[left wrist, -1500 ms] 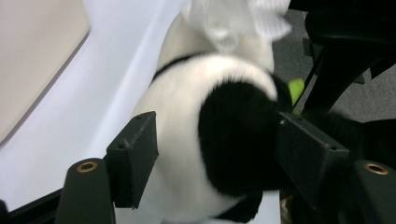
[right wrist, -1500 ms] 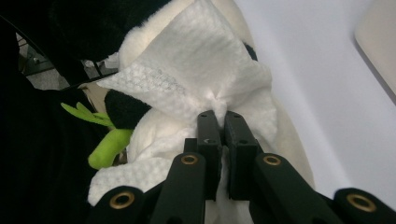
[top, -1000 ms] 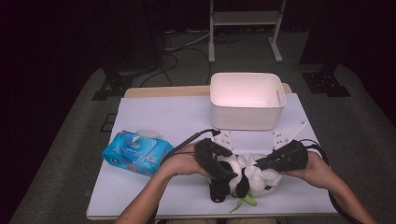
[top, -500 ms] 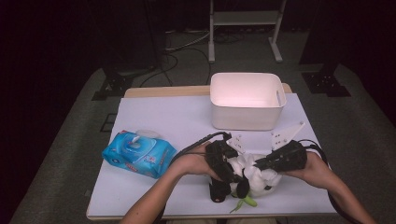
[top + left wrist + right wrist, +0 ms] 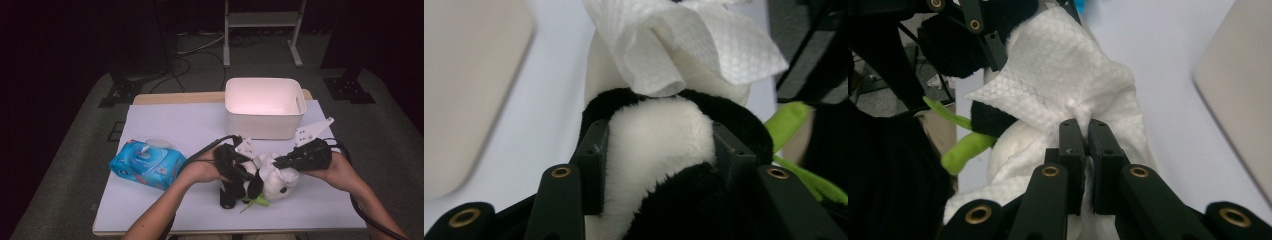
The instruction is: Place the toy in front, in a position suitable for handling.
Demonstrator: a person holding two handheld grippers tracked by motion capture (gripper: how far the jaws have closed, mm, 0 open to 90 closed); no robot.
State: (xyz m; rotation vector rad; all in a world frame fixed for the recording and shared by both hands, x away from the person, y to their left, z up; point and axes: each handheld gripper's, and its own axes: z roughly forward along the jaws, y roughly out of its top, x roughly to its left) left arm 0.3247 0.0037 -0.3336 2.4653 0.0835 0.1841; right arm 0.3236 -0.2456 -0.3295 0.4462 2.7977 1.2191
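A black and white panda plush point(image 5: 276, 183) lies near the table's front edge, with a green leaf piece point(image 5: 257, 201) under it. My left gripper point(image 5: 250, 179) comes in from the left. Its jaws have just been closing, and both pads now press on the panda's white fur point(image 5: 659, 135). My right gripper point(image 5: 278, 163) reaches in from the right and is shut on a bunched white wipe point(image 5: 1063, 80), which lies draped over the panda point(image 5: 1013, 140). The wipe point(image 5: 684, 45) also hangs over the plush in the left gripper view.
A white plastic bin point(image 5: 262, 106) stands at the back of the table, just beyond the grippers. A blue pack of wipes point(image 5: 147, 162) lies at the left. The white table top point(image 5: 175, 125) ends close in front of the panda.
The left gripper's jaws have closed in on the panda's body. The right gripper and the wipe have stayed where they were.
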